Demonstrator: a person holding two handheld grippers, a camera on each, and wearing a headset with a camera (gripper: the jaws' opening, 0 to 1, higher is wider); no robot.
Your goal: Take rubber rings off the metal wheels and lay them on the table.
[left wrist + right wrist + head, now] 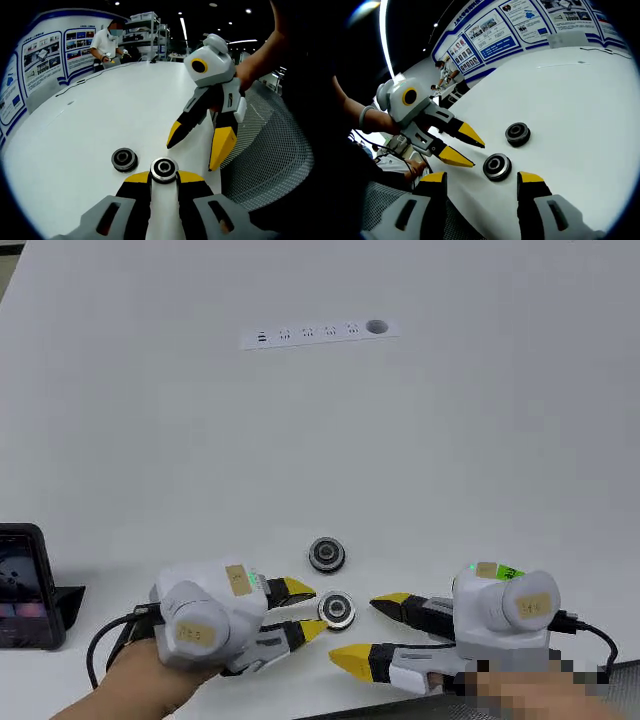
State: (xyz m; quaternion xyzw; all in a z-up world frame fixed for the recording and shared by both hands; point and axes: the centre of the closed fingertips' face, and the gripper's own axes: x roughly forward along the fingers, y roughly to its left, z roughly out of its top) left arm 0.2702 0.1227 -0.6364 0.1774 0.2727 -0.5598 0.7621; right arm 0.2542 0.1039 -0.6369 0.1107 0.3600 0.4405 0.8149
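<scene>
Both grippers hover low over the near edge of the table (pixel 420 420). Left gripper (pixel 308 609) has its jaws spread with the nearer wheel (pixel 336 609) right at the tips, can't quite tell if they touch it. Right gripper (pixel 365 632) is wide open too, aimed at that same wheel from the other side. Second wheel (pixel 326 554) lies just behind. Rubber rings (pixel 115 161) look to be on both, so I'd call this the first grab: left pinches the wheel steady, right peels the ring.
</scene>
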